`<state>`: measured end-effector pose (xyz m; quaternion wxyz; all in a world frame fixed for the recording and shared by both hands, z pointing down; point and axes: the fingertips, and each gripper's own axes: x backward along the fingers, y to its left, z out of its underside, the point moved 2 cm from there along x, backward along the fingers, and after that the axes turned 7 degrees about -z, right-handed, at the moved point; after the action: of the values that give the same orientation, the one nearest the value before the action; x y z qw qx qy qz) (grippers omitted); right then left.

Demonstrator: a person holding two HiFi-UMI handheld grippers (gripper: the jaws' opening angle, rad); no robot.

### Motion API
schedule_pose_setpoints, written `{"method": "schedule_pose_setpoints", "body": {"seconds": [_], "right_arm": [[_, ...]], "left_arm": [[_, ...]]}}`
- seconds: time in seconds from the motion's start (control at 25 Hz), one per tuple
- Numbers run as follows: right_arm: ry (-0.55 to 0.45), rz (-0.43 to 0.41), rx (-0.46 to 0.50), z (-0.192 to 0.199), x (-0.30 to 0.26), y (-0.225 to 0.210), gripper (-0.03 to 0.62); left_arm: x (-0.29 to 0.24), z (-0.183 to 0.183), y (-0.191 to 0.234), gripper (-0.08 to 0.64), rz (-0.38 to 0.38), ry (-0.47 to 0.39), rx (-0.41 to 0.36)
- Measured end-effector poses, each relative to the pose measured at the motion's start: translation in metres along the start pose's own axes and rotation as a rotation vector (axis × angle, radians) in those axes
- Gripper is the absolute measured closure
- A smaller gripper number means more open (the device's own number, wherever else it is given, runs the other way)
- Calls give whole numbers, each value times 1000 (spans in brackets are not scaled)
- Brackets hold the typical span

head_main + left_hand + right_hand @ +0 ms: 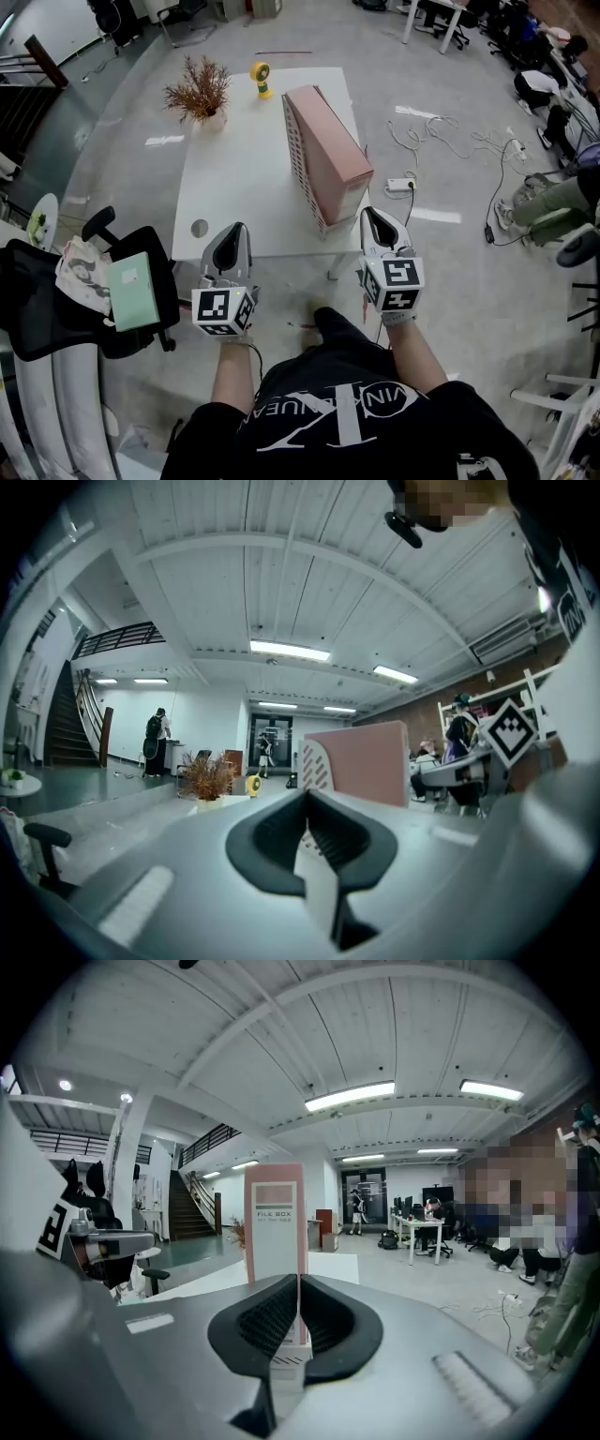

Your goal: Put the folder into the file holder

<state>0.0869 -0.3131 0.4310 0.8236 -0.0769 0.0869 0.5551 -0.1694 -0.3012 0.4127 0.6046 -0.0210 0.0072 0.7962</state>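
Head view: pink file box is seen upright inside white perforated file holder on table, 12 o'clock of right gripper. Insertion is judged done. Jaws of left gripper and right gripper are pressed together, nothing held.

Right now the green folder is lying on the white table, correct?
Not quite. The head view shows the green folder lying on the black chair left of the white table, not on the table.
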Motion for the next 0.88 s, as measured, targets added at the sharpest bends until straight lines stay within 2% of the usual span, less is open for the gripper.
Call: {"method": "schedule_pose_setpoints", "body": {"seconds": [0.28,0.88], "right_arm": [[-49,-47,-16,-7,9,-7,586],[-157,-66,-10,-36,26,-22,586]], "left_arm": [[-6,-3,-5,560,-1,-9,11],[-15,-18,-13,560,5,-35,32]]}}
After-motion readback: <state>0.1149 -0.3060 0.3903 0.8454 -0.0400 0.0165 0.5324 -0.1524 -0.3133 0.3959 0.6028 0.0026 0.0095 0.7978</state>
